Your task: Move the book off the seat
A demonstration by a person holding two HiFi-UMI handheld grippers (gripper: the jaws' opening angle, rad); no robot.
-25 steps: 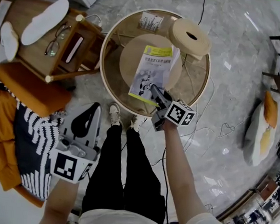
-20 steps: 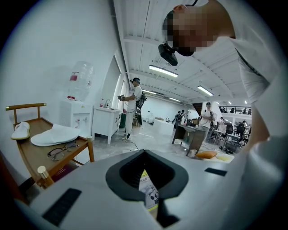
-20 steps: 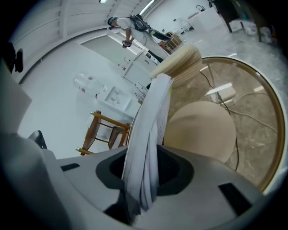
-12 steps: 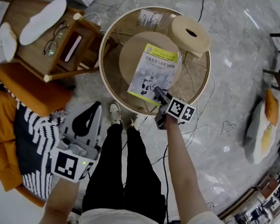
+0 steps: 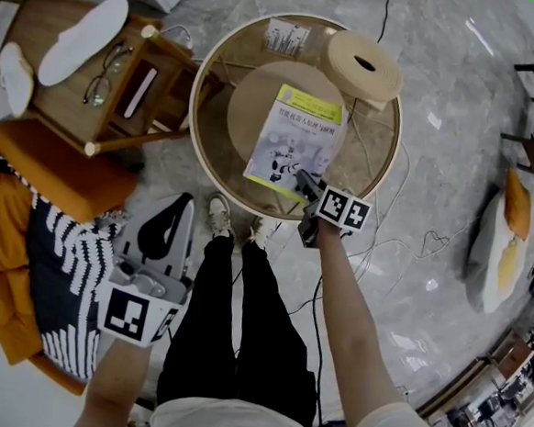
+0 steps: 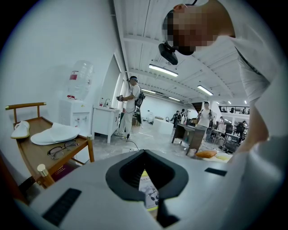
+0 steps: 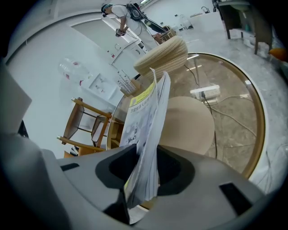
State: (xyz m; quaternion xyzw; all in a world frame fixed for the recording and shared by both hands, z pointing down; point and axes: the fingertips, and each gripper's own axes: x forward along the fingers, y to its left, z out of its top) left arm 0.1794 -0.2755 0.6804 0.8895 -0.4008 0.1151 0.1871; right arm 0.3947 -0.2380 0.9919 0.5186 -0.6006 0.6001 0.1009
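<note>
Book (image 5: 296,141) clamped in right gripper (image 5: 299,176) by its near corner. The corner itself is buried between the jaws, and the pages fan out past them. It sits over the round beige seat (image 5: 253,96), inside the glass table's rim (image 5: 194,110) – can't tell if the far edge touches anything. Left gripper (image 5: 183,203) is low beside the legs (image 5: 231,325), jaws together, nothing between them. Second stool (image 5: 363,68) just beside the book's far corner. Wooden chair (image 5: 64,100) crowds the table's left edge – open floor to the right, with cables (image 5: 412,242) across it.
</note>
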